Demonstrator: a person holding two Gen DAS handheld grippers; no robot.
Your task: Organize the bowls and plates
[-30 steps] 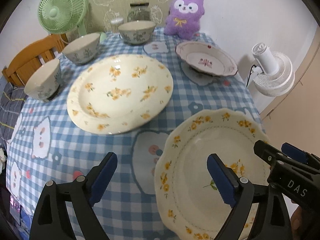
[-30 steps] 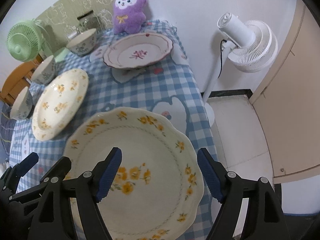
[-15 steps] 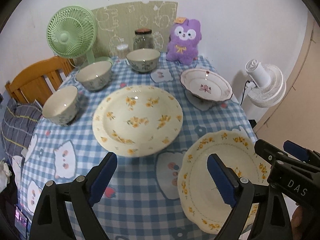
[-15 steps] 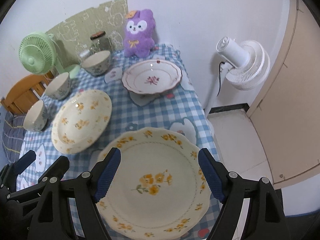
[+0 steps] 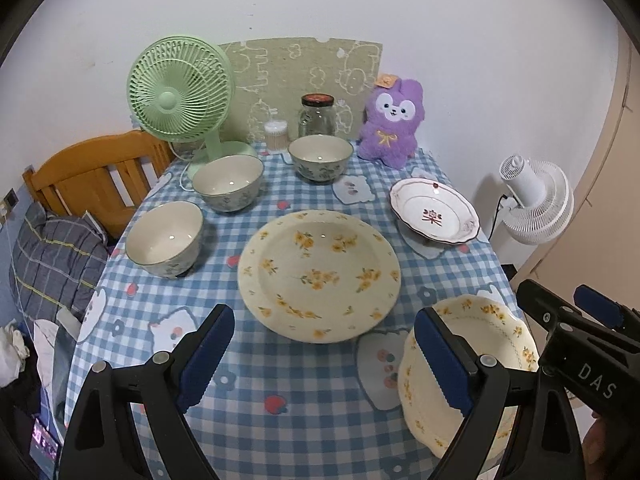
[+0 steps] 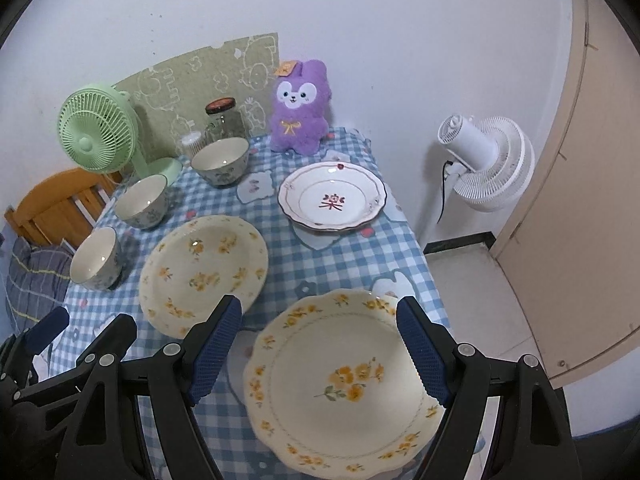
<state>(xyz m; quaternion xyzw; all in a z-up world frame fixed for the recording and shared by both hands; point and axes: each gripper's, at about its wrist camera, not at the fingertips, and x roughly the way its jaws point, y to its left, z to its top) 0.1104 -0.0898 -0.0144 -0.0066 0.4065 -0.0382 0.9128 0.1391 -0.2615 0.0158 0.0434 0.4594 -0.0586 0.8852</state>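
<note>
On the blue checked table lie a round yellow-flowered plate in the middle, a scalloped yellow-flowered plate at the near right, and a white plate with a red motif at the far right. Three floral bowls stand in a curve along the left and back. My left gripper hangs open above the near edge, nothing between its fingers. My right gripper is open above the scalloped plate, not touching it.
At the table's back stand a green desk fan, a glass jar, a small swab pot and a purple plush toy. A wooden chair is at the left. A white floor fan and a beige door are at the right.
Both grippers have risen and drawn back from the table, so the plates and bowls look smaller and more of the room shows. The jaws of both stayed open. Nothing on the table moved.
</note>
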